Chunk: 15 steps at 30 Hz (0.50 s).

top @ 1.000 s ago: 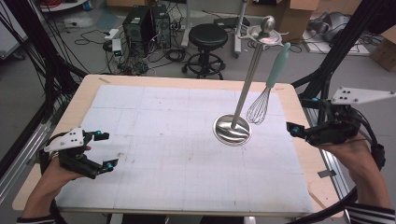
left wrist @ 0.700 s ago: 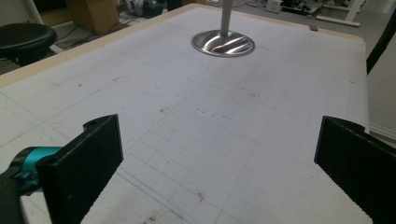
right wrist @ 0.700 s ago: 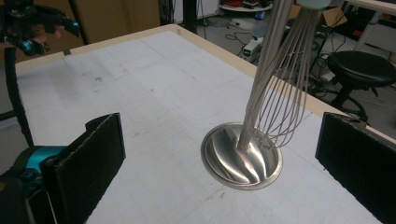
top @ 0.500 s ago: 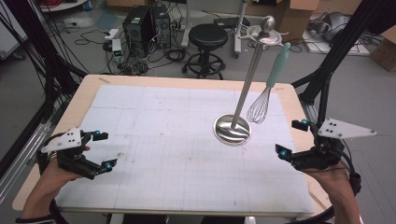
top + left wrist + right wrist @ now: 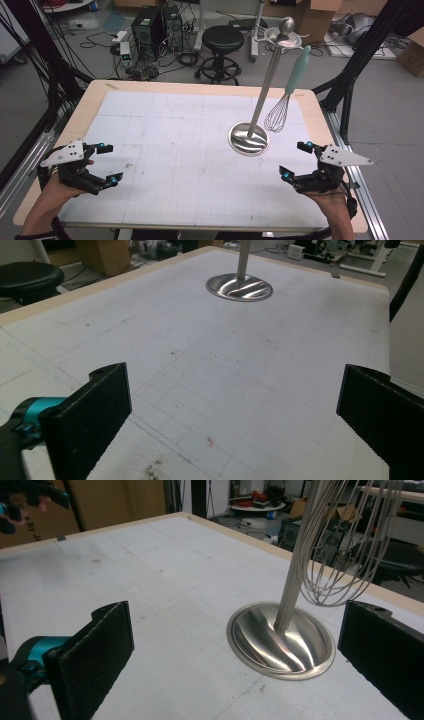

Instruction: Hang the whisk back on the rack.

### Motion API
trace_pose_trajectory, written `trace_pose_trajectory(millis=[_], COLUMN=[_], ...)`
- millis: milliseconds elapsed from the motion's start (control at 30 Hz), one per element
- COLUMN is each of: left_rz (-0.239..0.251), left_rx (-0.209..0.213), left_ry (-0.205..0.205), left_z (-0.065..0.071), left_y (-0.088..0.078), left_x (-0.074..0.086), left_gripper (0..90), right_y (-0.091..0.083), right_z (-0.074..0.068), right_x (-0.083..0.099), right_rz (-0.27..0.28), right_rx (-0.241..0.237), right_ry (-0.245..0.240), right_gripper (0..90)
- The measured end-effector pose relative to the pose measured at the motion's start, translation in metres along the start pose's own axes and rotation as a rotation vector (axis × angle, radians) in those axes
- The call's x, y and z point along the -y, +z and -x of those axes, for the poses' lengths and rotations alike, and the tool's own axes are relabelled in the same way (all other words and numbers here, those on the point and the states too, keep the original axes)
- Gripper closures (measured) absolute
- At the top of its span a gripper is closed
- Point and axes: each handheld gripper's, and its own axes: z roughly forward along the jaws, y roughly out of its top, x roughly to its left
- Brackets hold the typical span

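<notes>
My left gripper [image 5: 102,162] sits low over the near left corner of the table [image 5: 90,95], held in my left hand [image 5: 60,182]. Its jaws are spread wide with nothing between them; in the left gripper view they stand at the two lower corners with bare gridded mat [image 5: 225,380] showing across the whole gap. Far ahead in that view the round steel base of the stand [image 5: 240,287] rests on the mat, well apart from this gripper.

Toward the middle right of the table, the stand [image 5: 249,140] rises from its shiny disc base on a slim pole that, in the high view, leans up and to the right to a small tray and ball at the top. A whisk [image 5: 277,115] with a pale teal handle hangs from that top, its wire loops dangling just above the mat beside the base, clear of the pole.

My right gripper [image 5: 295,160] is at the near right edge of the table, near the stand but not touching it. Its jaws are also released and wide apart, empty. In the right gripper view the stand's base [image 5: 280,640] lies between them farther off, with the whisk's wires [image 5: 345,555] hanging just above and behind it.
</notes>
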Motion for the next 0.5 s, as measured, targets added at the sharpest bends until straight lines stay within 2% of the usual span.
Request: trace_pose_trajectory(millis=[133, 500], left_rz=[0.005, 0.013], left_rx=[-0.007, -0.004], left_ry=[-0.001, 0.012], left_z=[0.001, 0.006], left_y=[-0.002, -0.002], left_x=[0.000, -0.002], left_gripper=[1.7, 1.7], right_y=[0.008, 0.013], right_z=[-0.002, -0.005], right_x=[0.007, 0.012], right_rz=[-0.023, -0.016], right_rx=[-0.008, -0.026], right_ry=[-0.008, 0.003], right_gripper=[0.5, 0.5])
